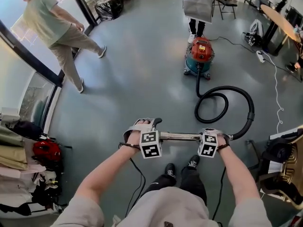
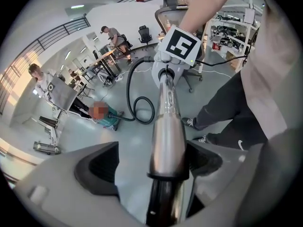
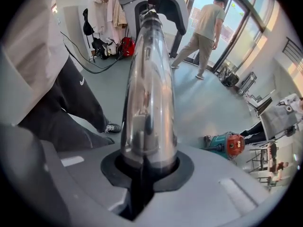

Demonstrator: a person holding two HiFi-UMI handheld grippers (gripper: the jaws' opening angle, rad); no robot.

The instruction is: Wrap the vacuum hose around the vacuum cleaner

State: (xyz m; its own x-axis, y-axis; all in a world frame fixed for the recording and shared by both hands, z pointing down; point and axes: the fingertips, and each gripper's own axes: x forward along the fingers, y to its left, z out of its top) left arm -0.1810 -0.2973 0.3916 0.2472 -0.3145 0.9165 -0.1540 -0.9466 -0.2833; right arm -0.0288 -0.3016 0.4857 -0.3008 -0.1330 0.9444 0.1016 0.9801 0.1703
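While I hold the metal wand (image 1: pixel 180 136) level across my front, my right gripper (image 1: pixel 209 134) is clamped round it at the hose end. In the right gripper view both jaws close snugly about the shiny tube, which runs straight out from them. My left gripper (image 1: pixel 152 123) sits at the wand's other end with its jaws spread. The tube passes between them, and grey floor (image 1: pixel 142 70) shows between it and one pad (image 2: pixel 99 169) (at the other I cannot tell whether it touches). From the right gripper the black hose (image 1: pixel 247 109) arcs away, makes one loose loop on the floor and runs on to the vacuum cleaner (image 1: pixel 200 55) — red and teal, standing well apart ahead of me. A person (image 1: pixel 57 27) walks by the glass wall at far left.
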